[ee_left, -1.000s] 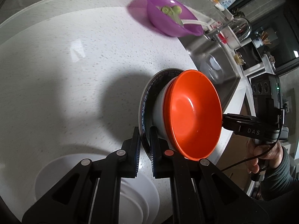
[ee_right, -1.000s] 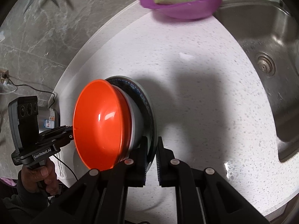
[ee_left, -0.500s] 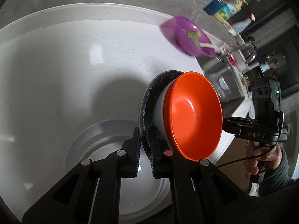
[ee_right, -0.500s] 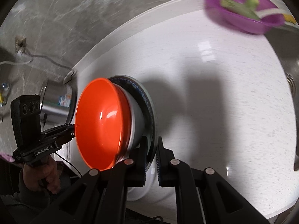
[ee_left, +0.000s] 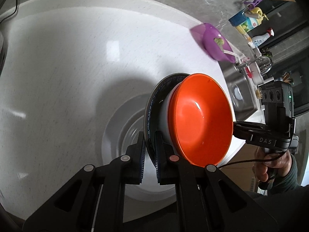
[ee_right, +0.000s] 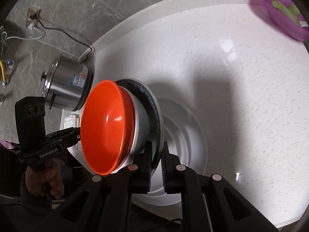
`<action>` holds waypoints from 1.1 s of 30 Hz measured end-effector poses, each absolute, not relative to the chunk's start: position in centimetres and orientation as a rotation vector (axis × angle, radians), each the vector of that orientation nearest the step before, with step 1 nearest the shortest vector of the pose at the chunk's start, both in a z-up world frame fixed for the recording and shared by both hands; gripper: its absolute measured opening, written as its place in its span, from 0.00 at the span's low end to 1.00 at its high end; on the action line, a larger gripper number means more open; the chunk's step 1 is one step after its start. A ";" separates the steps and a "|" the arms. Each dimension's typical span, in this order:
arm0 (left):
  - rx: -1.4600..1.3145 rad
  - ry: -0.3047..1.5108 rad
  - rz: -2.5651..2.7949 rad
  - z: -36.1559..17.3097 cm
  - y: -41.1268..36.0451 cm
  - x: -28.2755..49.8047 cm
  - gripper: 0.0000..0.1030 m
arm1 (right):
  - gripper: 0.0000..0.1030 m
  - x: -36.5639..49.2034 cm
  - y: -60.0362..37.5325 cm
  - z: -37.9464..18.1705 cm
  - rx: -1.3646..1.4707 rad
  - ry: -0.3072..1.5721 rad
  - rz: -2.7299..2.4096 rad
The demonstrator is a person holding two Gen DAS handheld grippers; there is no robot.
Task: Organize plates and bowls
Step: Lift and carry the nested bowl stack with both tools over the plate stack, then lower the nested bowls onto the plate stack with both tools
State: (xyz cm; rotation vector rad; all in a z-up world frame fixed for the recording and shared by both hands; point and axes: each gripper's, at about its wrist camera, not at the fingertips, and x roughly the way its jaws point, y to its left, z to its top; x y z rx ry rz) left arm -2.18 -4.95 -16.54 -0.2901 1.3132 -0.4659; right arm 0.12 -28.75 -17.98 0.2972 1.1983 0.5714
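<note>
A dark plate with a blue patterned rim (ee_left: 149, 114) hangs tilted in the air, carrying a white bowl (ee_left: 164, 119) with an orange bowl (ee_left: 200, 123) nested in it. My left gripper (ee_left: 149, 145) is shut on one edge of the plate's rim. My right gripper (ee_right: 156, 152) is shut on the opposite edge of the plate (ee_right: 158, 116), beside the orange bowl (ee_right: 104, 127). Directly beneath, a stack of white plates (ee_left: 119, 127) sits on the white counter, also visible in the right wrist view as the white plates (ee_right: 191, 135).
A purple bowl with green scraps (ee_left: 214, 42) stands near the sink (ee_left: 239, 94) and tap at the right. Bottles line the back wall. A steel pot (ee_right: 65, 85) sits past the counter's left end. A person's hands (ee_left: 270, 166) grip the handles.
Both grippers carried the plate and bowls sideways across the counter, away from the sink. The white plates, earlier off to the lower left, now lie under the held stack.
</note>
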 end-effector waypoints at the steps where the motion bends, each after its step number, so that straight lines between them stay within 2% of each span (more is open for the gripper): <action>1: -0.291 1.318 -0.467 -16.8 -4.8 -2.3 0.05 | 0.11 0.0 -28.5 -18.3 0.297 1.205 0.570; 20: -0.275 1.387 -0.473 -22.5 -4.2 -4.1 0.06 | 0.11 -0.9 -26.4 -21.8 0.280 1.231 0.526; 33: -0.265 1.384 -0.486 -23.1 -5.7 -3.7 0.06 | 0.11 -1.2 -26.2 -23.2 0.274 1.236 0.522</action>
